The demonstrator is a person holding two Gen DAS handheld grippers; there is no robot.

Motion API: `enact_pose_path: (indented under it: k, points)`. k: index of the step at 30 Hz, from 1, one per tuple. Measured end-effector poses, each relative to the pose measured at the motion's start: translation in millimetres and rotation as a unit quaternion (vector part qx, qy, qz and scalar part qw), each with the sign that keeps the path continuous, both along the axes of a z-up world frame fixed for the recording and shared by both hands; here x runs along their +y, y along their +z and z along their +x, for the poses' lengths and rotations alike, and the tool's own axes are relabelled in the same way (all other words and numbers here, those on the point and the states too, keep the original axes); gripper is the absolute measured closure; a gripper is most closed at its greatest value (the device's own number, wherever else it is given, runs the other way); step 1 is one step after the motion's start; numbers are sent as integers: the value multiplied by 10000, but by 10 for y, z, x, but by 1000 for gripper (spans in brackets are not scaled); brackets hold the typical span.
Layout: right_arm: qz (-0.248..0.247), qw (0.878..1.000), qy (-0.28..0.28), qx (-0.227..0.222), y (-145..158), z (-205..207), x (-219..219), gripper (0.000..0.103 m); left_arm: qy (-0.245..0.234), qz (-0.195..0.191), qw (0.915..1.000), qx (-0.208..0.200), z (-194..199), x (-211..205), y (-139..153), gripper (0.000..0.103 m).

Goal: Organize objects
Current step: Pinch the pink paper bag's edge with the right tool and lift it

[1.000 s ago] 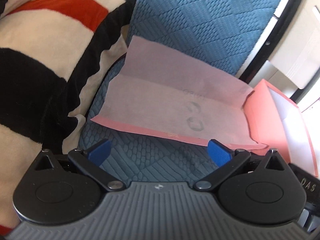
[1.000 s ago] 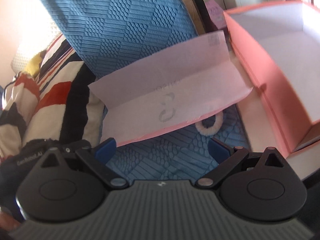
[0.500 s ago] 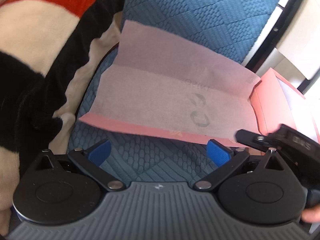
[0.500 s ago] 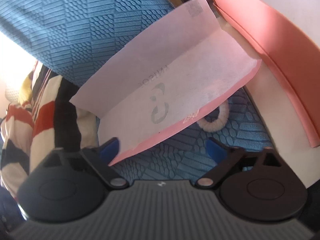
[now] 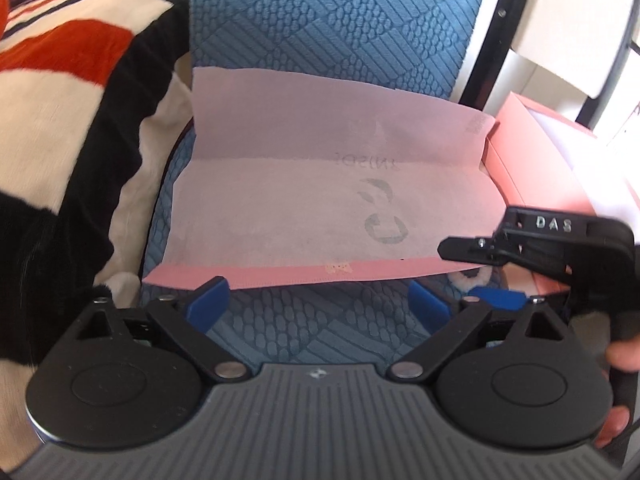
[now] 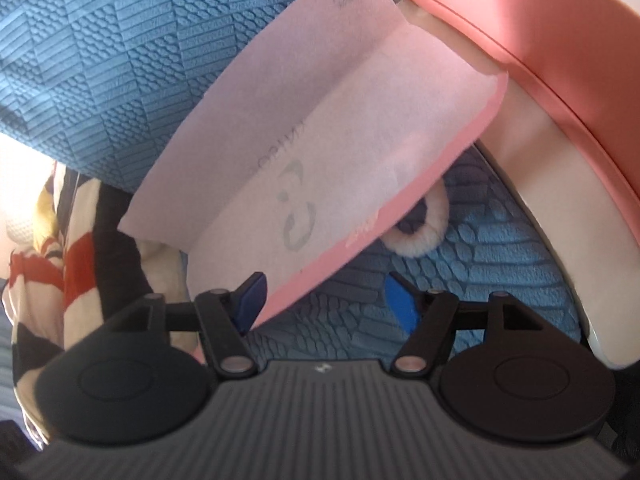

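Observation:
A pale pink folded paper sheet (image 5: 320, 200) with a grey printed logo lies on a blue quilted cushion (image 5: 320, 344), its back flap leaning up. My left gripper (image 5: 318, 305) is open just short of the sheet's near edge. Its jaws are closing, with only cushion between them. My right gripper (image 5: 478, 274) straddles the sheet's near right corner, one finger above and one blue pad (image 5: 496, 298) below. In the right wrist view this gripper (image 6: 326, 302) is open and closing, and the sheet (image 6: 320, 152) touches its left pad (image 6: 250, 300).
A white fluffy ring (image 6: 424, 232) lies half under the sheet on the cushion. A pink box (image 5: 532, 168) (image 6: 520, 28) stands close on the right. A red, black and cream striped blanket (image 5: 80, 92) is bunched at the left. A hand (image 5: 624, 356) holds the right gripper.
Both grippers rolled and sank toward the sheet's near edge. The right gripper came into the left wrist view at the sheet's right corner, and its jaws narrowed. The left jaws narrowed slightly.

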State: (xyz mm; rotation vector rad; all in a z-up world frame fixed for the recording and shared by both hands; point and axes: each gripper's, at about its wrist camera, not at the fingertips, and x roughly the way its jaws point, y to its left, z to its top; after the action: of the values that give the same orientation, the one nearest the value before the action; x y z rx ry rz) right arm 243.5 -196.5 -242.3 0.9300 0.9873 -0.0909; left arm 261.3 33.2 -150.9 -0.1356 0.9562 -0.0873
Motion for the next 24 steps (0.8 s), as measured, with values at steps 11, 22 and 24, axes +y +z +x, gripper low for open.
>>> enact_pose_path:
  k: [11, 22, 24]
  points:
    - [302, 9994, -89, 113, -129, 185, 22, 92, -573, -49, 9983, -21, 213, -50, -72, 24]
    - [402, 9992, -51, 13, 116, 97, -101, 97, -2574, 290, 9657, -189, 307, -368, -82, 25]
    - [416, 9991, -73, 16, 149, 70, -132, 97, -2958, 590, 9529, -306, 276, -448, -95, 30]
